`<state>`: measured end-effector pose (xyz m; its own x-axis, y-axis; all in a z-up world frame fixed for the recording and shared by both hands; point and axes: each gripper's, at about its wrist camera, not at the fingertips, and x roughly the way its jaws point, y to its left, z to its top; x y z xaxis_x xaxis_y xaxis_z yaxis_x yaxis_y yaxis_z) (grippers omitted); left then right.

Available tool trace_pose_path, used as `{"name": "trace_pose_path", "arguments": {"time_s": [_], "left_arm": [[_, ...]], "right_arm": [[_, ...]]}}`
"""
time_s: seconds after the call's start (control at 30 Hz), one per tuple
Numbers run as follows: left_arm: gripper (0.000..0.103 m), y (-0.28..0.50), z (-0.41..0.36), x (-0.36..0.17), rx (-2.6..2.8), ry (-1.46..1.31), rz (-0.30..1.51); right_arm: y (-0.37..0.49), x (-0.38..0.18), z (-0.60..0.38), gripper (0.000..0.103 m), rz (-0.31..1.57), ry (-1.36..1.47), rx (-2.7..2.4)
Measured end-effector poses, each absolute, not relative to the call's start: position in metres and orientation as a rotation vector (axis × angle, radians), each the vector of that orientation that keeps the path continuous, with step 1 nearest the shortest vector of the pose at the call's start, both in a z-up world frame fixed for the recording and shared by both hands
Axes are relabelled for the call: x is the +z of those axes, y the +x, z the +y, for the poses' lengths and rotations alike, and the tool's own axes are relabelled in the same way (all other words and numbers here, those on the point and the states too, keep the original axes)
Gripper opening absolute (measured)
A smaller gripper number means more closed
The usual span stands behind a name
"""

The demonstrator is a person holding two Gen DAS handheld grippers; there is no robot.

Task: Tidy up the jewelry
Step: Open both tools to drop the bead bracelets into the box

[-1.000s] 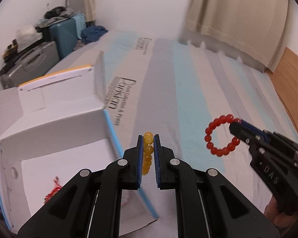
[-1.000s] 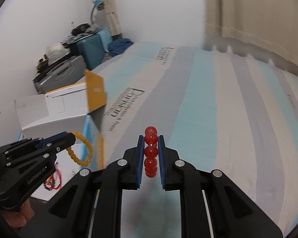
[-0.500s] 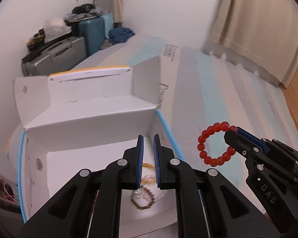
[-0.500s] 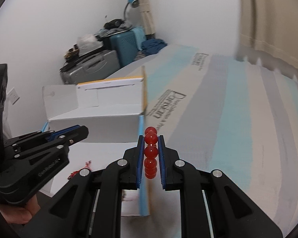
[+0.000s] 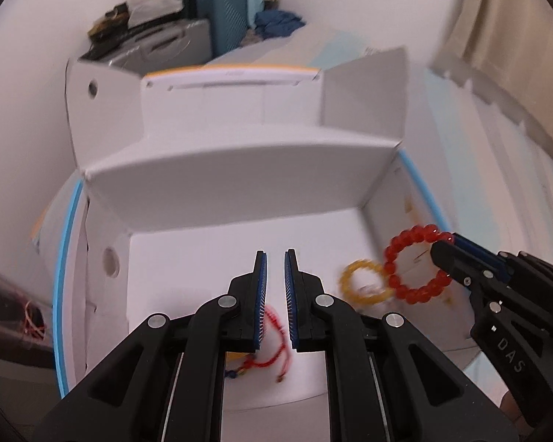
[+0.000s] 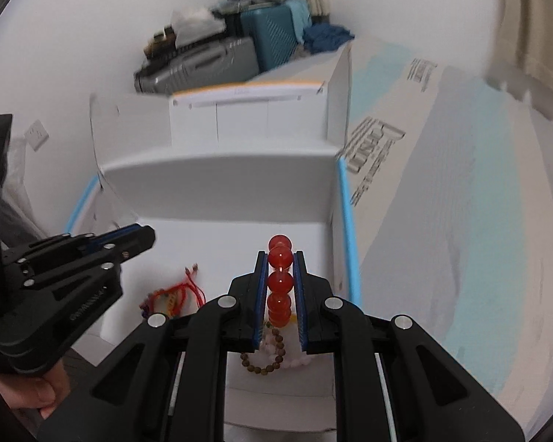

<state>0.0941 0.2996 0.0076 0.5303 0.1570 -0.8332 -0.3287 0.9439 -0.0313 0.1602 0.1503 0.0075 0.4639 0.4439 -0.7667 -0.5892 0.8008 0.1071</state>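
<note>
An open white cardboard box [image 5: 239, 169] with blue edges sits below both grippers. My left gripper [image 5: 274, 258] hangs over it, jaws slightly apart and empty. A yellow bead bracelet [image 5: 363, 281] lies blurred inside the box at the right. A red cord bracelet [image 5: 276, 346] lies on the box floor under the left gripper. My right gripper [image 6: 280, 258] is shut on a red bead bracelet [image 6: 279, 280], held over the box's right side; it also shows in the left wrist view [image 5: 416, 263]. A brown bead bracelet [image 6: 263, 359] lies in the box beneath it.
The box stands on a striped blue, grey and white bed cover [image 6: 461, 221]. Suitcases [image 6: 210, 62] and clutter stand against the far wall. A curtain [image 5: 516, 55] hangs at the right.
My left gripper has let go of the yellow bead bracelet, which now lies in the box. Both grippers have moved left over the box; the right still holds the red bracelet.
</note>
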Motion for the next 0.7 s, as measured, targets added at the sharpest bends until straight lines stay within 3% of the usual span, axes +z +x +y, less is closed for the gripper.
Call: {"name": "trace_pose_path", "arguments": {"time_s": [0.37,0.5,0.57,0.63,0.7], "left_arm": [[0.010,0.091,0.309,-0.016,0.339,-0.177,1.036],[0.012,0.089,0.310,-0.018,0.355,-0.175,1.043],[0.018,0.086,0.310,-0.016,0.363,-0.178,1.041],[0.026,0.082,0.311,-0.012,0.378,-0.176,1.029],[0.030,0.079,0.311,-0.007,0.391,-0.170,1.015]], "right_arm": [[0.162,-0.028,0.170,0.013,0.968,-0.250,0.636],[0.161,-0.028,0.171,0.014,0.967,-0.255,0.632],[0.159,-0.024,0.171,0.015,0.952,-0.253,0.627],[0.158,-0.020,0.169,0.025,0.942,-0.241,0.630],[0.156,-0.014,0.165,0.054,0.924,-0.229,0.610]]}}
